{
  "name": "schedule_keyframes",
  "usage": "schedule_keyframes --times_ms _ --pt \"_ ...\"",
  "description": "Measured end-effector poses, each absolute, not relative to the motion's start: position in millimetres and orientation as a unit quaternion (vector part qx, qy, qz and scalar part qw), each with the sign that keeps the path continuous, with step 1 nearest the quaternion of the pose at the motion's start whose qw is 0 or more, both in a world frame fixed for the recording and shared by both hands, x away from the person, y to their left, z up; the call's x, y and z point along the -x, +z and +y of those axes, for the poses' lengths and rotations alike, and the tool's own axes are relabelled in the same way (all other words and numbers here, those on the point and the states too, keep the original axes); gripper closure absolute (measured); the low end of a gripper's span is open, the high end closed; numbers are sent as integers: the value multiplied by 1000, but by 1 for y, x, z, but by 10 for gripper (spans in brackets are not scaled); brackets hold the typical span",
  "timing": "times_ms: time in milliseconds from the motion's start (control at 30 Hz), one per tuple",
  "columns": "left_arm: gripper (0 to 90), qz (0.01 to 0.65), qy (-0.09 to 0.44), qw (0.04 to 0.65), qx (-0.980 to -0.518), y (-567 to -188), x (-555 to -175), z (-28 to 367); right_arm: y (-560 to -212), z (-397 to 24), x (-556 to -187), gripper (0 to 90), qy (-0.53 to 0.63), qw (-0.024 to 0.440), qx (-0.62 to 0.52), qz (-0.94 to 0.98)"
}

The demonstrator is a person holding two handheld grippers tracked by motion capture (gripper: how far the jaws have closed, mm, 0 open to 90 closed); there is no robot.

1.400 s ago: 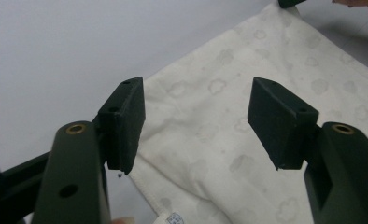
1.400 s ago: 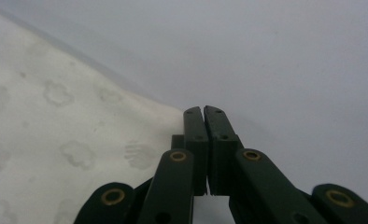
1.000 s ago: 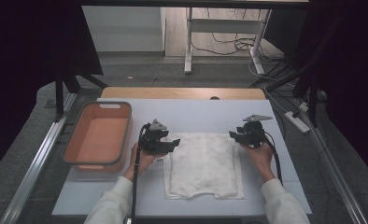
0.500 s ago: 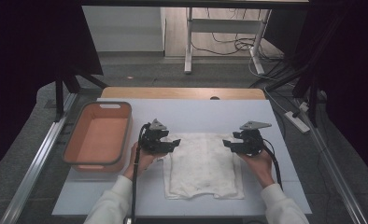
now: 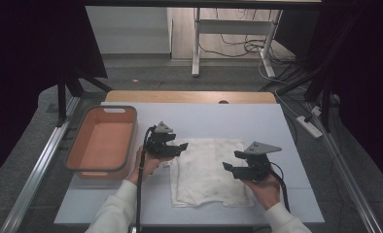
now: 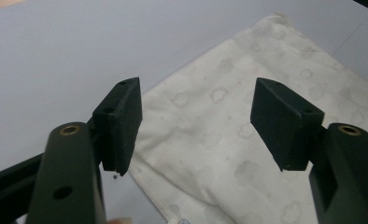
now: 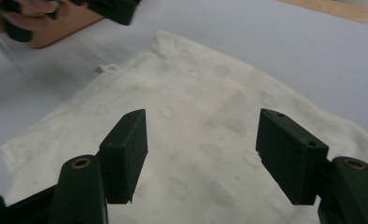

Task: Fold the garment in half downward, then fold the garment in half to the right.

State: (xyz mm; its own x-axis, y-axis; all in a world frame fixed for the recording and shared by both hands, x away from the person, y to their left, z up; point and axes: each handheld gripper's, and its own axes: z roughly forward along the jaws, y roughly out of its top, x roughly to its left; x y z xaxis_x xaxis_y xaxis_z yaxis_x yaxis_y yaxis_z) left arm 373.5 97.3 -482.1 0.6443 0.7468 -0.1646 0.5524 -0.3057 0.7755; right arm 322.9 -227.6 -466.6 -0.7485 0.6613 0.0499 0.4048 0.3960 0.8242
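Note:
A white cloth [image 5: 204,170] with a faint cloud print lies flat on the pale table [image 5: 218,119]. My left gripper [image 5: 182,145] hovers at the cloth's far left corner, jaws wide open. In the left gripper view the cloth [image 6: 229,140] lies below the left gripper [image 6: 196,100], and nothing is between the pads. My right gripper [image 5: 230,160] sits over the cloth's right edge, pointing left. Its jaws have just been opening. In the right gripper view the right gripper [image 7: 203,126] stands open above the cloth [image 7: 196,93], gripping nothing.
An orange basket [image 5: 73,155] stands at the table's left side, beside the left hand. A wooden strip [image 5: 189,96] runs along the far edge. The other hand with its gripper [image 7: 107,7] shows at the top left of the right gripper view.
My right gripper has moved from the cloth's far right corner toward the near side and leftward over the cloth, and its jaws stand wider. The left gripper has stayed put.

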Motion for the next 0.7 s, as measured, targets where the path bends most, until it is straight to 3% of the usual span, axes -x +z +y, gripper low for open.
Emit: schedule_keyframes --times_ms 700 --pt "340 414 121 432 -792 -478 -380 106 -484 -144 -291 332 434 82 -246 863"
